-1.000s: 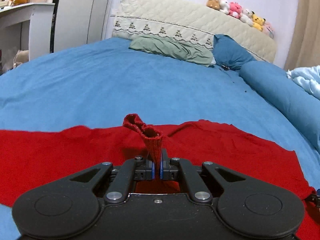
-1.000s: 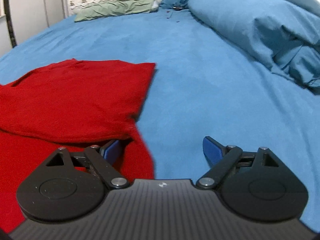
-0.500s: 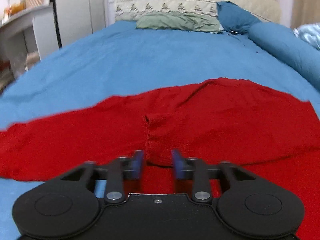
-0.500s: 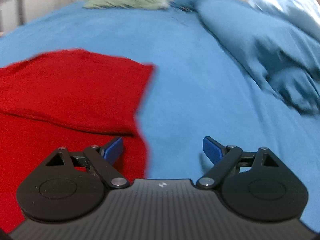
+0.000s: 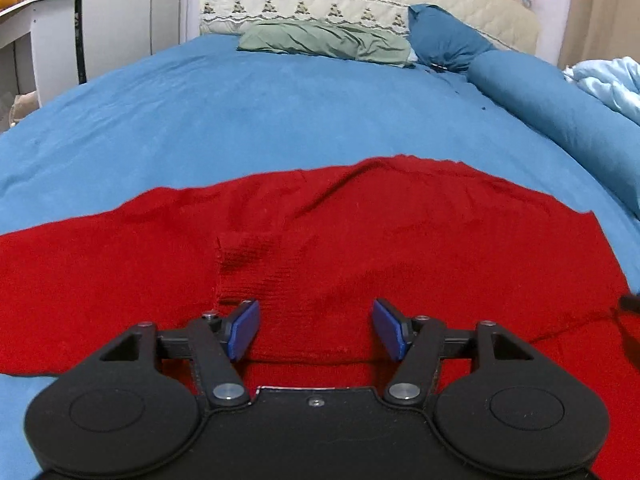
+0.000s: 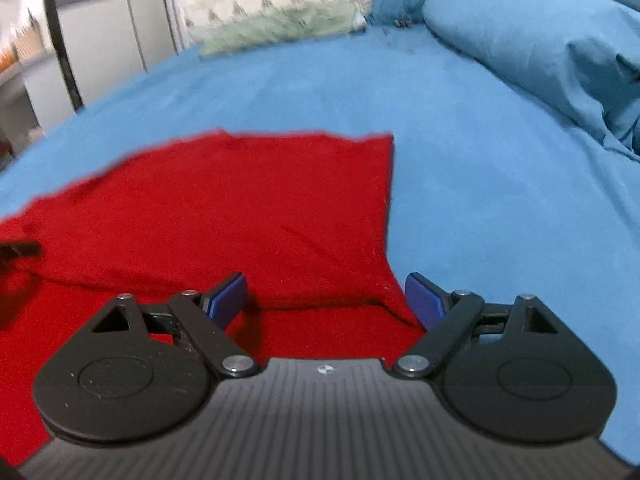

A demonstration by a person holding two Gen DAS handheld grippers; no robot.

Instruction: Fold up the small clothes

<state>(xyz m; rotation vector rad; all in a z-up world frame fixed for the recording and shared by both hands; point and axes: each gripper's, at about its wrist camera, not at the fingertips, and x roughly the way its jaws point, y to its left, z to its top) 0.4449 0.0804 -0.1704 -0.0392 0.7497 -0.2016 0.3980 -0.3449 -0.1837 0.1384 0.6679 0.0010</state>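
A red knitted garment point(image 5: 380, 232) lies spread on the blue bed cover, with a ribbed cuff end point(image 5: 256, 272) folded onto its middle. My left gripper point(image 5: 316, 330) is open and empty just above the garment, behind the cuff. In the right wrist view the garment point(image 6: 248, 208) shows its right edge and a folded layer. My right gripper point(image 6: 324, 300) is open and empty over the garment's right edge.
The blue bed cover point(image 5: 280, 112) stretches ahead. A green pillow point(image 5: 324, 38) and a blue pillow point(image 5: 444, 38) lie at the headboard. A rolled blue duvet point(image 6: 540, 52) lies along the right side. White furniture point(image 5: 36, 32) stands beyond the bed's left edge.
My left gripper let go of the red cuff it held raised, and opened wide; the cuff now lies flat on the garment. My right gripper stayed open and shifted left over the garment's edge.
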